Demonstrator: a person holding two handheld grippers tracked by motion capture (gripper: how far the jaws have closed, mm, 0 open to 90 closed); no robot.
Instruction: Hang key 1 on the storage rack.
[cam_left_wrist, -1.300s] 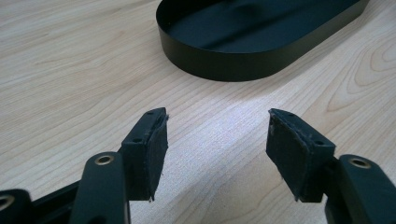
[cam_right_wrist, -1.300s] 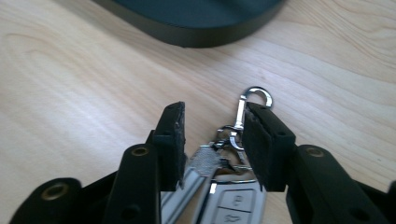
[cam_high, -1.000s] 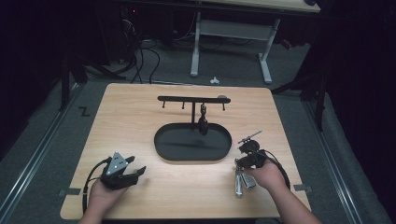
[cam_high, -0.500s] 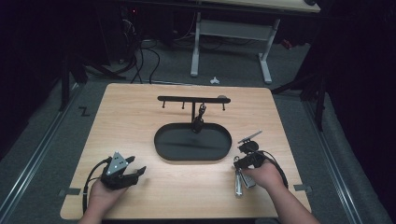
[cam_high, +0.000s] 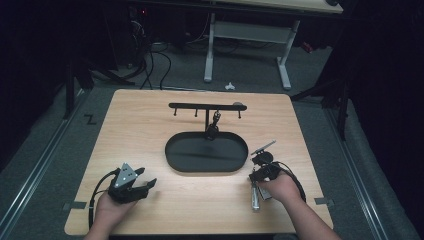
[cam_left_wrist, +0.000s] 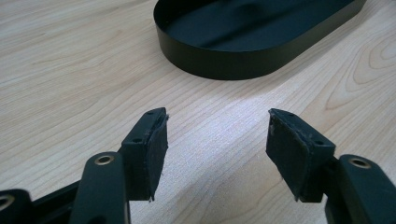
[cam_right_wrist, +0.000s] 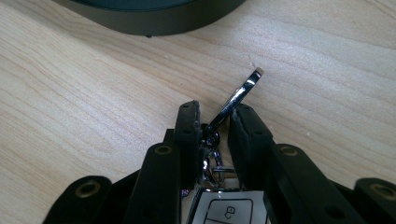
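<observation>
A bunch of keys with a shiny metal clip (cam_right_wrist: 236, 95) and a white tag (cam_right_wrist: 226, 207) lies on the table's right front. My right gripper (cam_right_wrist: 215, 116) has just been closing. Its pads now pinch the clip and ring between them. From above, the right gripper (cam_high: 257, 174) sits under the person's hand, with a silver piece (cam_high: 255, 198) of the bunch beside it. My left gripper (cam_left_wrist: 217, 126) stands open over bare wood with nothing between its pads, at the front left (cam_high: 145, 184). A black rack (cam_high: 205, 106) with hooks carries one dark hanging item (cam_high: 213, 127).
A black oval tray (cam_high: 172, 165) lies mid-table below the rack. Its wall (cam_left_wrist: 224, 70) is just ahead of the left gripper, and its wall (cam_right_wrist: 154, 23) is also just ahead of the right gripper. A thin silver piece (cam_high: 264, 147) lies right of the tray. Cables trail from both grippers.
The right gripper's jaws have narrowed around the key ring. Both hands stay almost where they were.
</observation>
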